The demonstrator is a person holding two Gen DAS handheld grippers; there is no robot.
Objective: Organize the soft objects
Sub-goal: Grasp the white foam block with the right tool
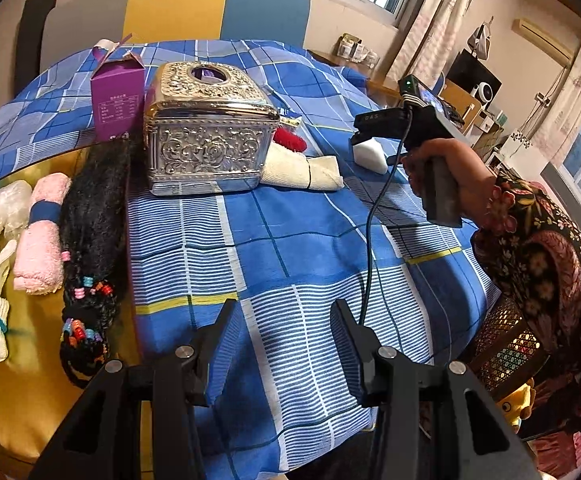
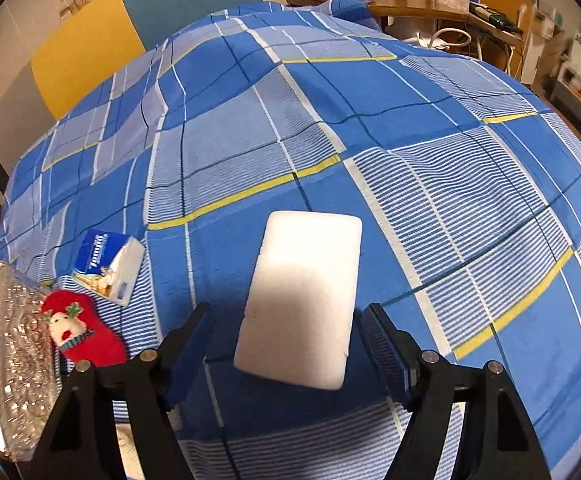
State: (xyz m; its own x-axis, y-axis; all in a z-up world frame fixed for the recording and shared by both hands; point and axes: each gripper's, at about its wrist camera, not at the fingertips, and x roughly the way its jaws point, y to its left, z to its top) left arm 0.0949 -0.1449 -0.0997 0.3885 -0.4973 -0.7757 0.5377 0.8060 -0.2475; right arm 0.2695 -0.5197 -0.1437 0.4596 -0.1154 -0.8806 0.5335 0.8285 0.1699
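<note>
While the right claw (image 2: 284, 338) straddles it, the sponge (image 2: 302, 300) points away.

I note a bedsheet (image 2: 430, 128) checked blue and white with yellow lines, a plain white sponge (image 2: 302, 300), a red sock (image 2: 90, 336) bearing a reindeer motif, a silver embossed-floral box (image 1: 210, 128), a purple carton (image 1: 116, 96) and pink towels (image 1: 40, 236).

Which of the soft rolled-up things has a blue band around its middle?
The pink towel roll on the yellow tray, beside the black braided hair. The cream towel roll by the silver box has only a thin dark band.
</note>
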